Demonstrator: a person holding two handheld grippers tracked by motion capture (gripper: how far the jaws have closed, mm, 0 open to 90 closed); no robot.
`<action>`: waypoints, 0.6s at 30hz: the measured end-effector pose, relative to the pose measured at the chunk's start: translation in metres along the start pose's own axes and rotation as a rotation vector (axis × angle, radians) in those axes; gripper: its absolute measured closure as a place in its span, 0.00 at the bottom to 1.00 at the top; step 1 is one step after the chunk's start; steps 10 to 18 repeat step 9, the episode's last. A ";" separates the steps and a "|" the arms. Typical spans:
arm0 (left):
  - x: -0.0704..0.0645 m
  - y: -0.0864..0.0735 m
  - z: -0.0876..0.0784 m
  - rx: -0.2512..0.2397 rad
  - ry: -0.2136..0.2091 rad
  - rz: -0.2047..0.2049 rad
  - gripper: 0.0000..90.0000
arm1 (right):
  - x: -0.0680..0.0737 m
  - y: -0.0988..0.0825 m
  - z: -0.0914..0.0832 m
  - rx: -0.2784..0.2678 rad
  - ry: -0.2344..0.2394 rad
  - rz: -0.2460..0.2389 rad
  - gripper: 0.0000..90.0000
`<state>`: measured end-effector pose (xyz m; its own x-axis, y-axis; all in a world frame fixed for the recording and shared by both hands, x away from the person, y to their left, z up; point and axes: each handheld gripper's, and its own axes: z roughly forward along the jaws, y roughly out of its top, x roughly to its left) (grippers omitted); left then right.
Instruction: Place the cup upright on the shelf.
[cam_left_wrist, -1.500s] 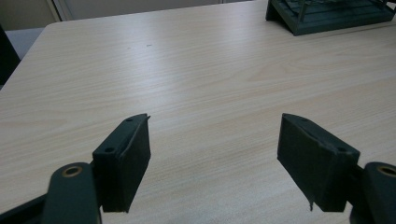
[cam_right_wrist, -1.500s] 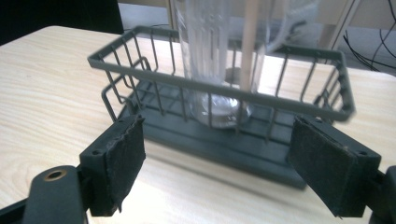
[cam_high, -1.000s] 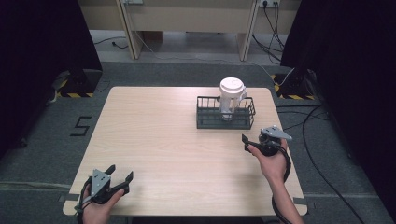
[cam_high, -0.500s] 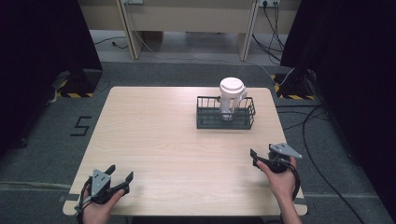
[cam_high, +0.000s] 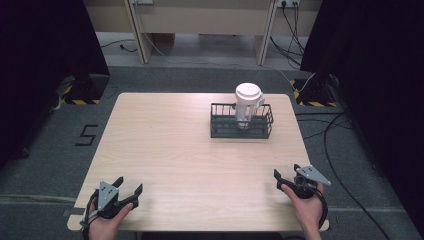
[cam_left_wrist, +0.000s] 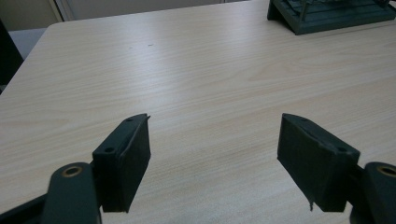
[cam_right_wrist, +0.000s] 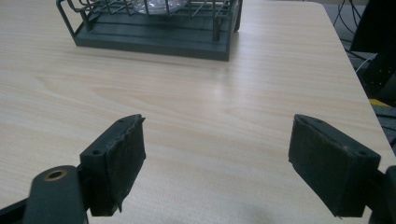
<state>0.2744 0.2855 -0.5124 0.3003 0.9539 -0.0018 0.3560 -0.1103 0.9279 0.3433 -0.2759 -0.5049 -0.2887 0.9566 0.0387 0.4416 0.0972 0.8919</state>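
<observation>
Right now my left gripper (cam_high: 128, 190) sits at the near left corner of the worktop (cam_high: 190, 165), far from the basket (cam_high: 242, 121). Its jaws are spread wide with nothing between them. In the left gripper view, the basket (cam_left_wrist: 327, 14) is far ahead, up at the top right.

My right gripper (cam_high: 286, 181) is at the near right edge of the worktop, on the near side of the basket and well apart from it. Its jaws are spread wide too, and they hold nothing. In the right gripper view, the basket (cam_right_wrist: 154, 35) is straight ahead and a bit left.

The white cup (cam_high: 248, 102) stands upright inside the basket. The basket rests on the far right part of the worktop.
</observation>
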 end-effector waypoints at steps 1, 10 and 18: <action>0.000 0.000 0.000 -0.001 0.000 0.000 0.28 | 0.000 -0.001 0.000 -0.004 0.001 -0.006 0.21; 0.000 0.000 0.001 -0.001 0.002 0.002 0.28 | 0.002 -0.005 0.000 -0.025 -0.003 -0.013 0.21; 0.000 0.000 0.001 -0.001 0.002 0.002 0.28 | 0.002 -0.005 0.000 -0.025 -0.003 -0.013 0.21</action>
